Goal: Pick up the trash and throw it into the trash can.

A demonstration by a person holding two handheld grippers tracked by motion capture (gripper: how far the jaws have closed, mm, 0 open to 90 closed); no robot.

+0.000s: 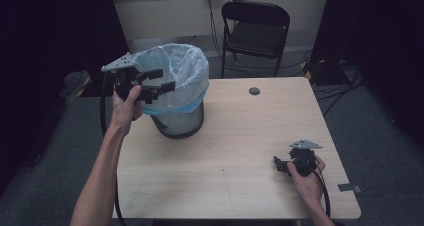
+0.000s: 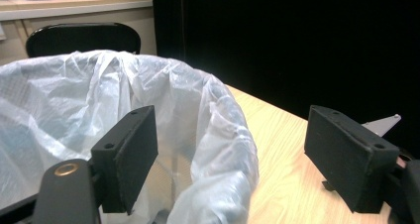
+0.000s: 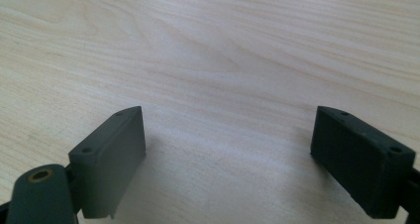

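the left gripper (image 1: 161,81) hangs above the rim of the bin (image 1: 176,122), which stands on the left part of the table (image 1: 235,136), with jaws spread and nothing between them. the right gripper (image 1: 281,164) rests low over the table near its right front corner, jaws also wide apart and grasping nothing.

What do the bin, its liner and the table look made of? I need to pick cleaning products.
Bin: apparently dark metal mesh, see-through. Liner: thin translucent whitish plastic film, crinkled, slightly glossy. Table: pale wood-grain top, matte, possibly laminate rather than solid wood.
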